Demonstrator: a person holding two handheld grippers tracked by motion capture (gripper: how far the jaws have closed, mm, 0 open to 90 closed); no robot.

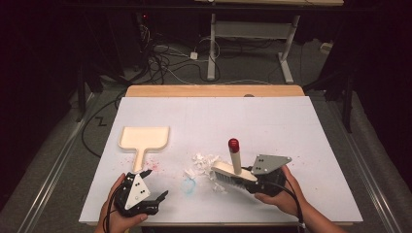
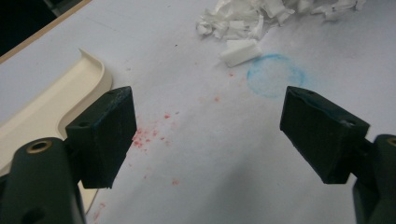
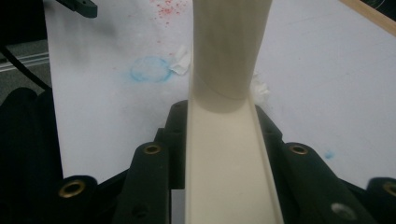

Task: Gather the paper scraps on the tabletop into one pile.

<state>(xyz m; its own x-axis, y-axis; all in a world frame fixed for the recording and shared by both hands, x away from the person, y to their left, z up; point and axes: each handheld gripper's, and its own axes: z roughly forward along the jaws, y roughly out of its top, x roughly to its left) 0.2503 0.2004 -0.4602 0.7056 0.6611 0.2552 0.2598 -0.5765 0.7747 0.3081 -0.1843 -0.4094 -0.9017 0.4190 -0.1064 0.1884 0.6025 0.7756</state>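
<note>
High view: the cream plastic hand brush with the red-capped handle point(image 1: 234, 167) is seen standing on the white table cover point(image 1: 272, 121), its bristles touching the near edge of the scattered white paper shreds point(image 1: 204, 162), and it is gripped at its back by the clenched right gripper point(image 1: 257, 183). The cream plastic dustpan point(image 1: 144, 138) lies well to the left of the shreds, its handle pointing toward the person. The released left gripper point(image 1: 158, 200) is held just short of that handle, jaws wide, so the pan is judged nearer the left hand.
</note>
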